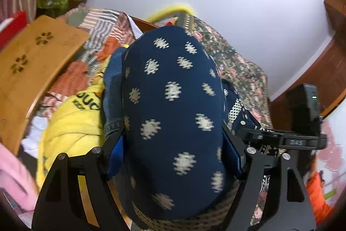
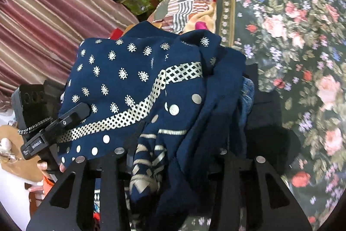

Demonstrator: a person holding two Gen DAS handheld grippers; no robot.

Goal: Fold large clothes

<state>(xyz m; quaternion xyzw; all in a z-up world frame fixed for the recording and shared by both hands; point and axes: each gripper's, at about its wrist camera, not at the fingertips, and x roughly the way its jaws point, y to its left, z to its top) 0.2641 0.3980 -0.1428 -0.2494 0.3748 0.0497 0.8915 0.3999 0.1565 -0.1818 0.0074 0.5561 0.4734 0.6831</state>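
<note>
Navy printed garment fills the space between the two fingers of the left tool, bulging up as a rounded bundle dotted with pale motifs; the blue pads sit at its sides, though blur hides whether they press on the cloth, so its grip cannot be told. In the right wrist view the same garment is heaped on the floral bedspread, its latticed pale band running across it, and folds of it hang between the fingers of the right tool, which appears clenched on the cloth. Left of the garment lie a yellow towel and a wooden lap tray. The left tool shows at the garment's left edge
</note>
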